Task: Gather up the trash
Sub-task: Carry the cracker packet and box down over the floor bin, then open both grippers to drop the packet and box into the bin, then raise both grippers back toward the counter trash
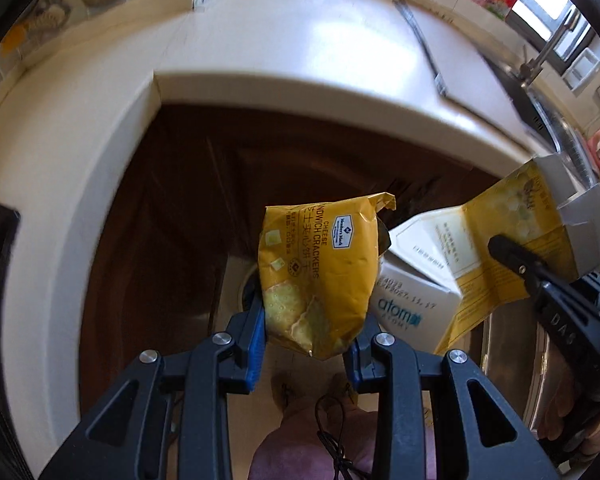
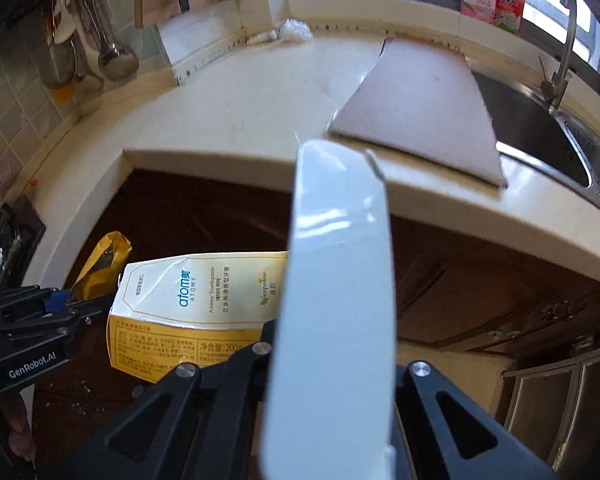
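Left hand-held gripper (image 1: 306,344) pinches the cracker bag (image 1: 320,276) lengthwise, pointing forward; right hand-held gripper (image 2: 332,360) clamps the toothpaste box (image 2: 332,280).

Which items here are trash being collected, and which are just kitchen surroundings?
Job:
- cheese cracker bag held in left gripper
- Atomy toothpaste box held in right gripper

Surroundings:
- cardboard sheet on counter
- crumpled plastic
- ladle
- sink
- spray bottle
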